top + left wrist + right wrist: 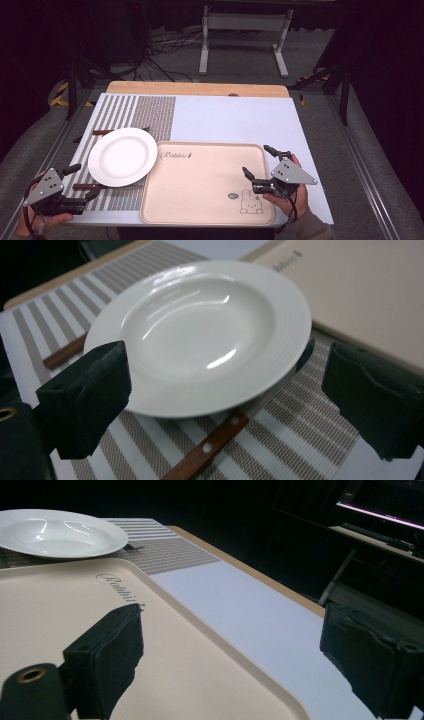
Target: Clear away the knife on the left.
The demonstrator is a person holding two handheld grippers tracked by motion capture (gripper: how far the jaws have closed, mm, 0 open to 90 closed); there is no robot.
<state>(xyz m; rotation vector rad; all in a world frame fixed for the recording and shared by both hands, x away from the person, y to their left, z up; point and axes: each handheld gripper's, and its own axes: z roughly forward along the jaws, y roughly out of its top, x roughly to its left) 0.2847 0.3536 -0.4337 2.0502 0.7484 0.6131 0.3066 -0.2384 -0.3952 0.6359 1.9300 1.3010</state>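
Black-jawed and spread wide with nothing between them, the left gripper (82,182) sits at the table's near left corner just short of the white plate (122,156), while the right gripper (258,161), equally wide and empty, straddles the right rim of the beige tray (200,185). Beyond the left jaws the plate rests on a striped placemat (150,112) atop two wooden-handled utensils (210,445), its right edge just beside the tray's left rim. Farther back lies bare pale-blue mat (235,120), open up to the wooden table edge (200,88)
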